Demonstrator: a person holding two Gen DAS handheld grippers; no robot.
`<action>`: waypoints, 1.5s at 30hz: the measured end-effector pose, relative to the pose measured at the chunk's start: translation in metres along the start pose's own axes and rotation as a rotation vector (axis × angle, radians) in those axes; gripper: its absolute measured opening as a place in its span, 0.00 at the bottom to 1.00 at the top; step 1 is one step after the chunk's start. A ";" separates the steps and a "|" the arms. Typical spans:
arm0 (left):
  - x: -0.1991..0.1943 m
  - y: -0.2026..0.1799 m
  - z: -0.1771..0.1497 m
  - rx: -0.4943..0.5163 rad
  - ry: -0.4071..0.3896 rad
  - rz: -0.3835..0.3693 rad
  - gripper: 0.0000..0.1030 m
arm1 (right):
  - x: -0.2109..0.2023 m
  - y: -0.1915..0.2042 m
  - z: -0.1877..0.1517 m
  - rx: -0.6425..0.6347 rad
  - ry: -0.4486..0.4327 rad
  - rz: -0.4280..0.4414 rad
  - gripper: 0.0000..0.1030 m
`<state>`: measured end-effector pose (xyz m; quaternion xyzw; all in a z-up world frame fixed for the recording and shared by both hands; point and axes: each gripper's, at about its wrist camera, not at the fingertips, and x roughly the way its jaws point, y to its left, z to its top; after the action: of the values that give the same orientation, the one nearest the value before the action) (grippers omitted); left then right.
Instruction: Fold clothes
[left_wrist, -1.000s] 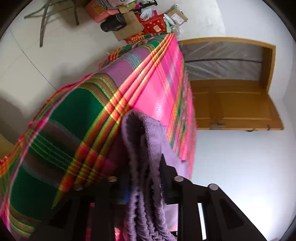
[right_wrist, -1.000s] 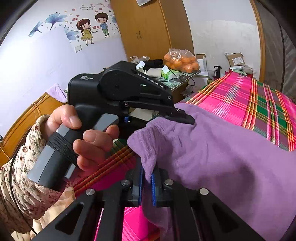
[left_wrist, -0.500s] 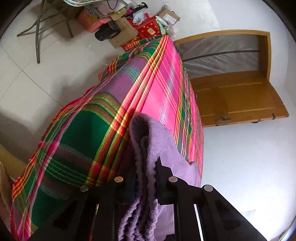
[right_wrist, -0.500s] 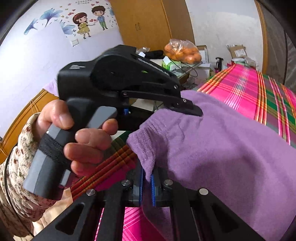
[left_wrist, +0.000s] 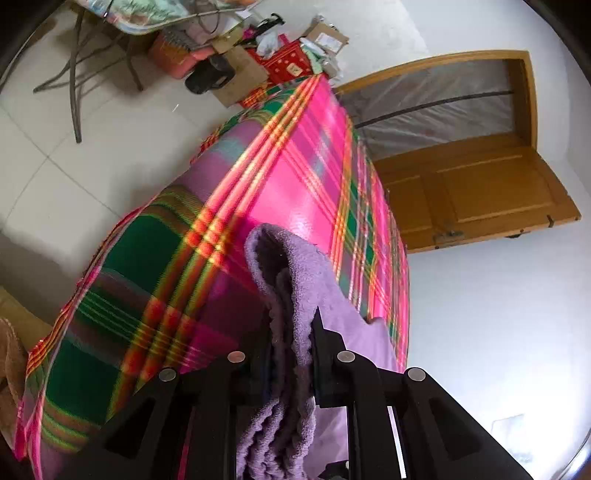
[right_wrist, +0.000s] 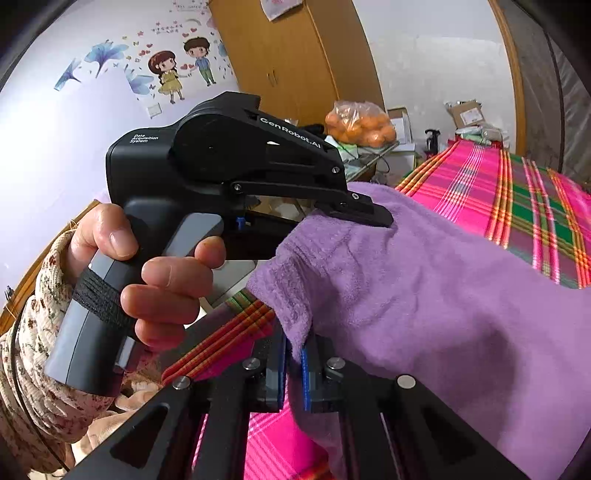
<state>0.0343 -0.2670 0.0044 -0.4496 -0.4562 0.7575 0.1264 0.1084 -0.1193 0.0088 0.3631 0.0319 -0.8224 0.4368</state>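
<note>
A purple fleece garment (right_wrist: 424, 295) is held up over a bed with a pink, green and orange plaid cover (left_wrist: 221, 240). My left gripper (left_wrist: 291, 332) is shut on a bunched edge of the purple garment (left_wrist: 291, 295). My right gripper (right_wrist: 293, 354) is shut on another part of the same edge. In the right wrist view the left gripper (right_wrist: 354, 212), held in a hand, pinches the cloth just above my right one. The rest of the garment hangs to the right.
The bed's far end meets a wooden door (left_wrist: 480, 192). Boxes, bags and a chair (left_wrist: 229, 62) clutter the tiled floor beyond the bed. A wardrobe (right_wrist: 288, 62) and a bag of oranges (right_wrist: 360, 123) on a table stand behind the left hand.
Both grippers have lifted the purple garment higher above the bed, keeping their hold. The left gripper has moved up and a little away from the right one.
</note>
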 end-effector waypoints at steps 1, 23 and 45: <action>-0.002 -0.004 -0.002 0.011 -0.004 0.004 0.16 | -0.005 0.001 -0.001 -0.004 -0.009 -0.002 0.06; 0.021 -0.121 -0.059 0.224 0.051 -0.093 0.16 | -0.129 -0.024 -0.033 0.041 -0.198 -0.074 0.06; 0.115 -0.199 -0.118 0.319 0.239 -0.129 0.16 | -0.198 -0.097 -0.084 0.237 -0.253 -0.199 0.06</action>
<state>0.0198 -0.0199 0.0781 -0.4802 -0.3401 0.7518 0.2976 0.1539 0.1091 0.0449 0.3009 -0.0845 -0.8986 0.3079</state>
